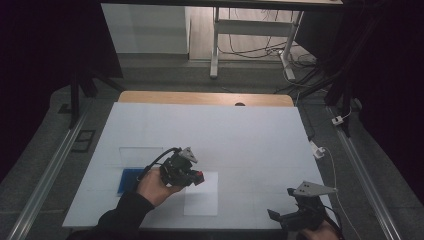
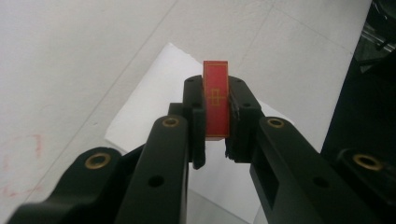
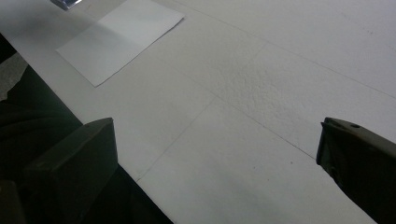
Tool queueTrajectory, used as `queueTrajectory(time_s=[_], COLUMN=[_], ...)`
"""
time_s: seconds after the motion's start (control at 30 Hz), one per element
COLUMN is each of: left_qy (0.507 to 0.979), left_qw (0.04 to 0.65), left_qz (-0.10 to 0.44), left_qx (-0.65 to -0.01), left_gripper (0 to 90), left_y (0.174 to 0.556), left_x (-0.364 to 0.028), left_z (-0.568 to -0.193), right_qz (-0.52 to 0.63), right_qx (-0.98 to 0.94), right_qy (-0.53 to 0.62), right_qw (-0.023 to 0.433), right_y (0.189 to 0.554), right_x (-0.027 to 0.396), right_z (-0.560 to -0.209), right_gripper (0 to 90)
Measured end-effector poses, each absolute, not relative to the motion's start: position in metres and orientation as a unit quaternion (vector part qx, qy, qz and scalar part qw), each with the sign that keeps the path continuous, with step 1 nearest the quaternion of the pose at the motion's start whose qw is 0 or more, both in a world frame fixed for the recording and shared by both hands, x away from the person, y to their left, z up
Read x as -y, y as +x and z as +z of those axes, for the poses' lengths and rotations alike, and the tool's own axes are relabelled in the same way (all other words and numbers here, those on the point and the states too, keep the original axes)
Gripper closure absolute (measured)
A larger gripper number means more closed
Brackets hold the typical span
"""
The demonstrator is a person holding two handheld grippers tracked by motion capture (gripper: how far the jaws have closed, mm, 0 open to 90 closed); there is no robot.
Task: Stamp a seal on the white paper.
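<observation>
My left gripper (image 1: 199, 177) (image 2: 217, 105) is shut on a small red block with gold line markings (image 2: 216, 99), seen as a red spot (image 1: 200, 175) in the high view. It hovers over a white sheet of paper (image 1: 202, 197) (image 2: 154, 93) lying on the table. My right gripper (image 1: 278, 216) stands open near the table's front right edge, its jaws wide apart in the right gripper view with nothing between them. The same paper sheet (image 3: 119, 39) lies farther off in the right gripper view.
A blue flat piece (image 1: 129, 181) lies left of my left hand, with a clear rectangular sheet (image 1: 140, 156) just beyond it. The white table top (image 1: 225, 135) ends at a wooden strip (image 1: 205, 98) at the back. Desk legs and cables stand behind.
</observation>
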State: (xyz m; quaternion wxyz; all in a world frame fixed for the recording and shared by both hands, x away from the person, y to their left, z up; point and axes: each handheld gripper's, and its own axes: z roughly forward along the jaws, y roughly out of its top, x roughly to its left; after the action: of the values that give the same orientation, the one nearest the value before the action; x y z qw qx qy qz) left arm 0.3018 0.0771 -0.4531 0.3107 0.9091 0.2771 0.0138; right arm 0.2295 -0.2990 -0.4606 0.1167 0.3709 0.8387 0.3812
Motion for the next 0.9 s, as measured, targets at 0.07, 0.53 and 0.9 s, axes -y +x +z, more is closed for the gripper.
queueTrajectory(time_s=[0.07, 0.53, 0.9], left_qy=[0.911, 0.926, 0.925], left_qw=[0.307, 0.265, 0.26], left_qz=[0.012, 0.017, 0.016], left_qx=[-0.275, -0.27, -0.276], left_gripper=[79.6, 79.6, 79.6], left_y=[0.302, 0.298, 0.299], left_x=[-0.072, -0.058, -0.058], left_z=[-0.456, -0.481, -0.492], right_qz=[0.382, 0.377, 0.373], right_qx=[-0.839, -0.843, -0.845], right_qy=[0.37, 0.366, 0.363], right_qw=[0.116, 0.118, 0.122], right_y=[0.23, 0.229, 0.228], right_x=[0.299, 0.298, 0.297], right_z=[-0.461, -0.461, -0.461], right_gripper=[0.0, 0.0, 0.0])
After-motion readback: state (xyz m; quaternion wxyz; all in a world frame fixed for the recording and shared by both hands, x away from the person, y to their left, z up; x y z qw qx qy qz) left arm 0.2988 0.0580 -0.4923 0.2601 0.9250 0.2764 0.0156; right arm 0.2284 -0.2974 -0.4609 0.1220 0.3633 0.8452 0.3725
